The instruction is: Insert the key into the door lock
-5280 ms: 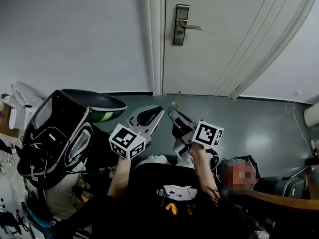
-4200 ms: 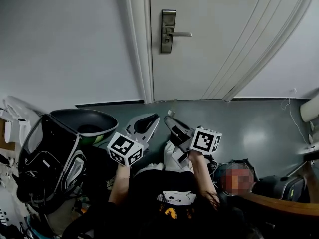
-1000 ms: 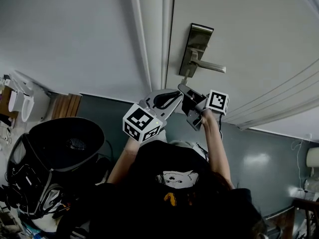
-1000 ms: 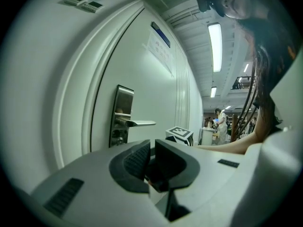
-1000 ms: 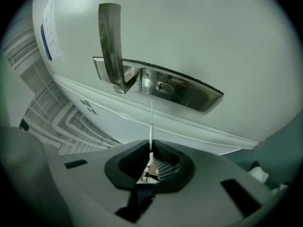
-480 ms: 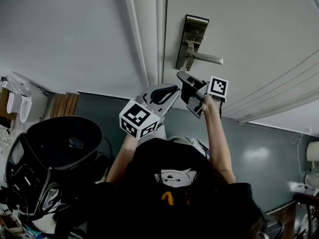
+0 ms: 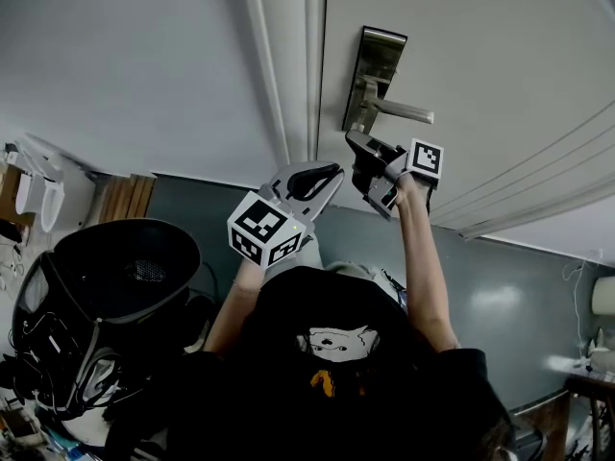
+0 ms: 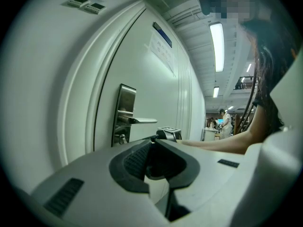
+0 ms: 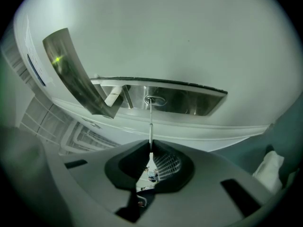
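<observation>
On the door [image 7: 500, 56] I saw the lock plate [image 9: 189, 102] straight ahead of my right gripper [image 9: 150, 151], nearer than the left gripper [image 8: 152, 142] whose jaws met on nothing, and the right jaws pinched the key [image 9: 151, 124], its length aimed into the keyhole [image 9: 155, 100], tip at its mouth.

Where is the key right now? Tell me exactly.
In the right gripper view the key stands centre, pinched in the right gripper, its tip at the keyhole in the lock plate, right of the handle.
</observation>
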Motion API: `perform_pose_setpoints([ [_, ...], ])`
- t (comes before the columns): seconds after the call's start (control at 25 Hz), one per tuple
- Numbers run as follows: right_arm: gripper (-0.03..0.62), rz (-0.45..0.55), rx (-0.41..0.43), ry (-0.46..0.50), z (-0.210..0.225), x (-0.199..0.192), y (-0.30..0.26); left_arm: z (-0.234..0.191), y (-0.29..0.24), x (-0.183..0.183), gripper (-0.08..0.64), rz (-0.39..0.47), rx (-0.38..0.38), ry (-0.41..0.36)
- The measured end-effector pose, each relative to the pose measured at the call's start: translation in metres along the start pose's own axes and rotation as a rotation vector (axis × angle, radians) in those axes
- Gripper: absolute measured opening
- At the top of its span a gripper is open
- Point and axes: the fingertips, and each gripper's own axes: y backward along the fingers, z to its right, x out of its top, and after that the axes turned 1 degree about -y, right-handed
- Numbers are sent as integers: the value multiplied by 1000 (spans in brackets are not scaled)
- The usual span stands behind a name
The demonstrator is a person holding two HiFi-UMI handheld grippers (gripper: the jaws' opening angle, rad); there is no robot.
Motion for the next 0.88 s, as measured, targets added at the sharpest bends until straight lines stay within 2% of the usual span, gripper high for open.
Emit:
perform_pose_setpoints([
  [0.32,21,-50,51,-55,-5,-1,0,-5,0,4,35,5,9,8],
  [0.88,21,56,68,-110,1,23,6,-18,-25,2,35,-31,-23,23],
])
